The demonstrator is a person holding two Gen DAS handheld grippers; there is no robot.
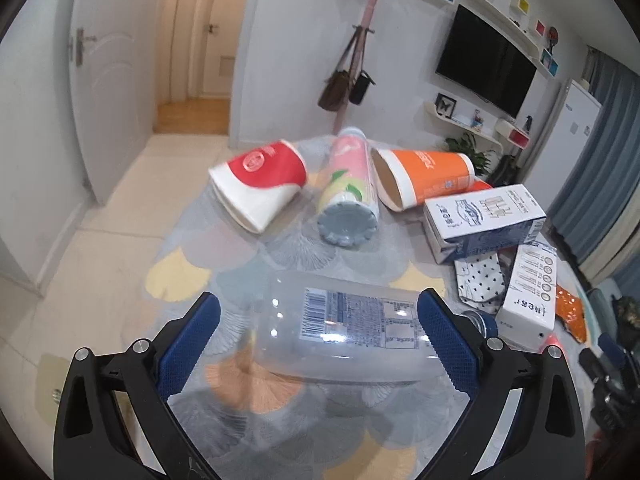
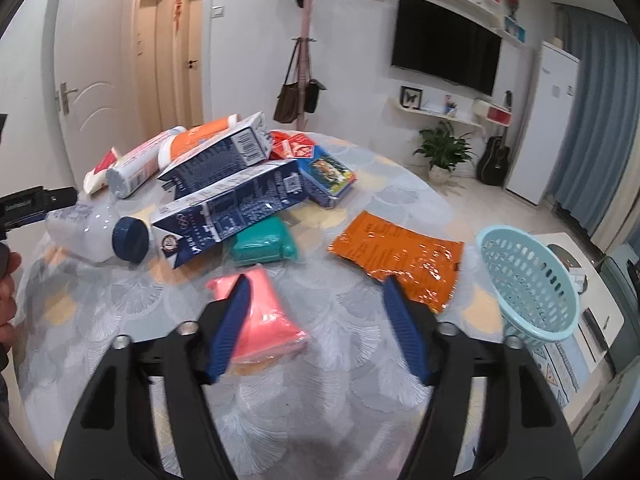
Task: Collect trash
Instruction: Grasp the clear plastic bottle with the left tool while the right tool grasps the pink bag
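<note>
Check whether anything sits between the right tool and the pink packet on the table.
Nothing visible does. The right tool is open, and the pink packet lies on the table just ahead of it, beside its left finger. The teal packet and orange wrapper lie farther off.

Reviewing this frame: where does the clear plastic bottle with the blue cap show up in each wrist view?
Left wrist: the clear plastic bottle lies across the lower centre, between the left gripper fingers, cap to the right.
Right wrist: same bottle at the left edge, blue cap facing the camera.
Shared landmark: the wall-mounted TV.
</note>
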